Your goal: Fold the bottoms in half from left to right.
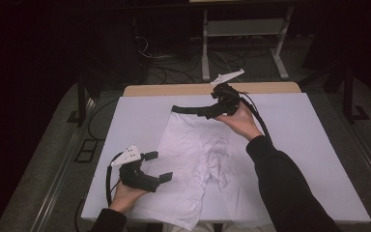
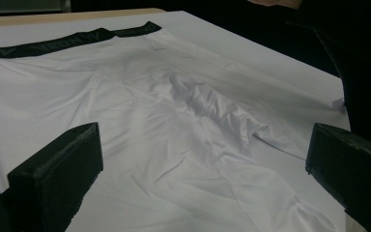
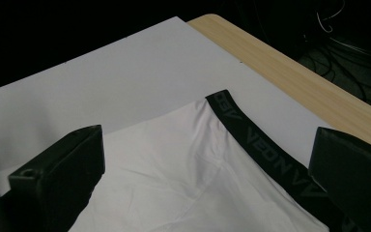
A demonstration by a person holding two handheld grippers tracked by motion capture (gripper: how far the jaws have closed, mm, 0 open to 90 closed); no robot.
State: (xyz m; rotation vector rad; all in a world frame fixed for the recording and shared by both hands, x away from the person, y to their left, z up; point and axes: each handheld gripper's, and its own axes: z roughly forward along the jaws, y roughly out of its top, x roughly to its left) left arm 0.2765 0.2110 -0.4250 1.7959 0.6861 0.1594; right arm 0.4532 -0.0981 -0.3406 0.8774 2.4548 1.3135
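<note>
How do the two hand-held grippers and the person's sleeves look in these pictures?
Both the left gripper and the right gripper are black, with two blocky jaws. Each carries a pale grey three-cornered plate on top and trails a black cable. The person wears black long sleeves.

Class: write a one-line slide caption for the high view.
Two open hand-held grippers, left and right, over white boxer shorts on a table.
</note>
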